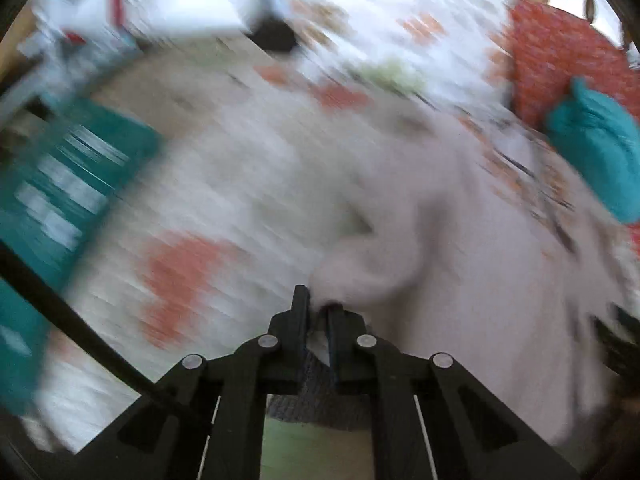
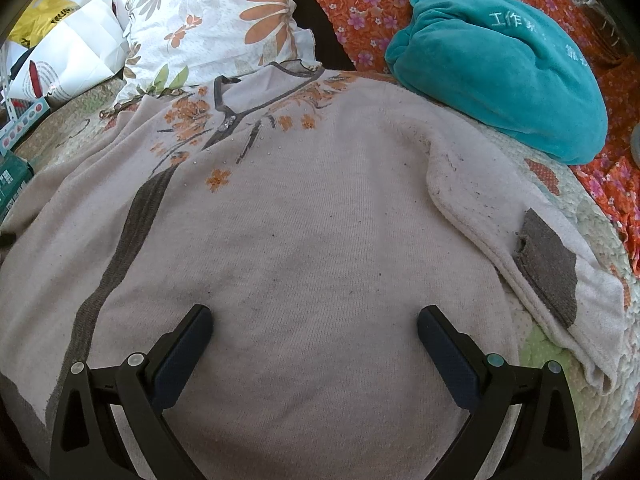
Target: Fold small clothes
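Knit sweater (image 2: 320,240) pinched at its cuff by the left tongs (image 1: 318,312), sleeve fold under way.
Right tongs (image 2: 316,320) gape wide, empty, over the body; next, carry that sleeve across ahead of them.

Pale knit sweater (image 2: 312,240) flat, front up, w/ sleeve folded in

Home bedroom: floral pillow (image 2: 212,20), quilted bedspread (image 2: 580,216).

Pale pink sweater (image 2: 320,240) is showing orange flowers and grey trim; teal bundle (image 2: 500,80) is lying on orange floral cloth (image 2: 360,0).
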